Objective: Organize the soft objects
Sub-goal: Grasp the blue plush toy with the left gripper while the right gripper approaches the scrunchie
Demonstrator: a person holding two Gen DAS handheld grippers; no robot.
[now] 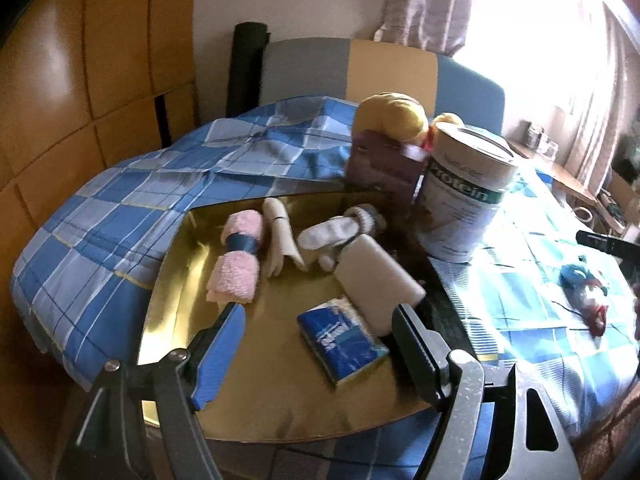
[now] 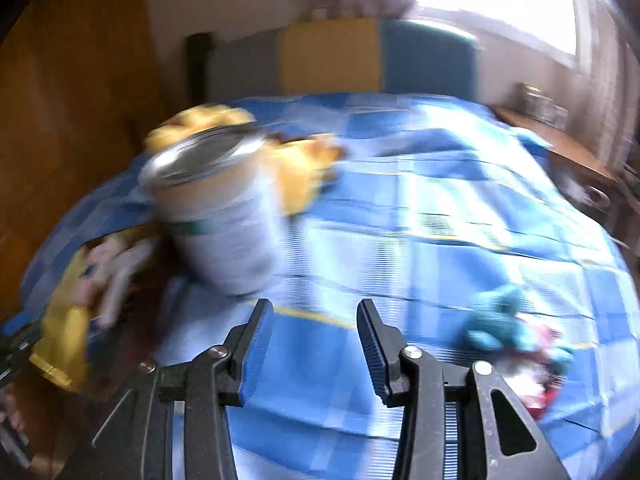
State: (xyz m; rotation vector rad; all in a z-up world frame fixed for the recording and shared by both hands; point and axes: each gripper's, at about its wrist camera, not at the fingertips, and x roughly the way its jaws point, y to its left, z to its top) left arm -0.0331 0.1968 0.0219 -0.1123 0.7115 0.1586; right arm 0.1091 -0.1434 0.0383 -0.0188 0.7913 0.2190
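Our left tool (image 1: 316, 320) hangs apart over the gold tray (image 1: 280, 408) — our right tool (image 2: 316, 324) apart, empty, above the bed (image 2: 440, 240).

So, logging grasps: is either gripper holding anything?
No. Left gripper and right gripper both stand open, nothing between the fingers.

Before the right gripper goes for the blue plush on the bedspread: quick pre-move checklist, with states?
1. Right gripper empty: ok, jaws apart, only bedspread between them.
2. Blue plush toy in sight: ok, lying on the checked bedspread, right of the jaws, not between them.
3. Plush clear of other things: not ok, a red and white item lies against it.
4. Protein can out of the path: ok, upright, left of the jaws.
5. Gold tray has room: ok, bare patch near its front edge.
6. Left gripper free: ok, open over the tray, holding nothing.
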